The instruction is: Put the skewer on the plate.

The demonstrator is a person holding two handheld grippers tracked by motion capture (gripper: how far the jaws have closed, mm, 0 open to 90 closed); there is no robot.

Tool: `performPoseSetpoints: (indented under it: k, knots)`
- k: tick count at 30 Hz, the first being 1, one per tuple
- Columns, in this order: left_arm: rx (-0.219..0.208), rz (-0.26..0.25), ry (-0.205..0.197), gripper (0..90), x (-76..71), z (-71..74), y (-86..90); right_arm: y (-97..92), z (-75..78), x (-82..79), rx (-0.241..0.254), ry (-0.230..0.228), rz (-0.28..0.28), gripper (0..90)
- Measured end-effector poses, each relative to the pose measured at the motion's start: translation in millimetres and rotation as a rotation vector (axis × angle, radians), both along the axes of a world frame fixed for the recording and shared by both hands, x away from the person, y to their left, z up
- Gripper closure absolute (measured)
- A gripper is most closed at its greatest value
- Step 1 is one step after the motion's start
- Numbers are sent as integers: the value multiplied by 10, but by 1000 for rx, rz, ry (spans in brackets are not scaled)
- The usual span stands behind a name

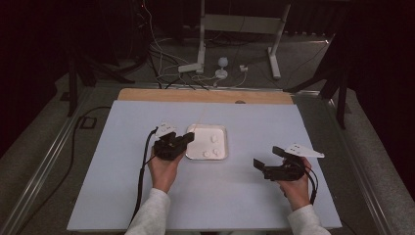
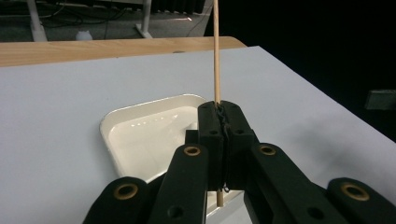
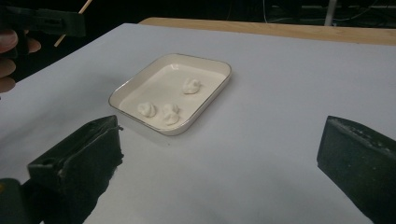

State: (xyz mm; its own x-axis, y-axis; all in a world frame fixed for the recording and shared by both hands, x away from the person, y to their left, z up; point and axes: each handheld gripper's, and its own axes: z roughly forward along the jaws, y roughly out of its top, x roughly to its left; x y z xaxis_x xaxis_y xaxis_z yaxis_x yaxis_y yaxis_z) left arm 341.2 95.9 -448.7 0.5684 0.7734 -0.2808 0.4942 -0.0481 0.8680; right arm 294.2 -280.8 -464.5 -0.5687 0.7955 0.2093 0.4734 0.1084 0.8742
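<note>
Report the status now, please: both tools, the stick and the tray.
Left tool shut on wooden stick, beside tray. Right tool open, empty. Three white lumps in tray. Nothing blocking.

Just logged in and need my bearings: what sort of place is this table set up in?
Probably a lab or recording studio, not a kitchen: a white work table on dark carpet, loose cables and a plug strip behind it, metal stand legs, and a white dish as the prop.
</note>
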Motion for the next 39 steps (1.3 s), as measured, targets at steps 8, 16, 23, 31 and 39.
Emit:
performPoseSetpoints:
  k: [8,16,23,31,39]
  knots:
    - [9,22,22,896,88,-71,-101,-11,3,6,-1,2,-4,0]
    - [16,47,32,897,136,-159,-188,-22,-13,14,0,8,-8,0]
    - [35,58,58,896,162,-279,-235,-35,-27,18,-5,15,-12,0]
    - [39,63,105,894,164,-477,-291,-28,-41,17,-7,22,-9,0]
    - [73,82,152,893,191,-631,-327,-28,-56,14,-7,28,-8,0]
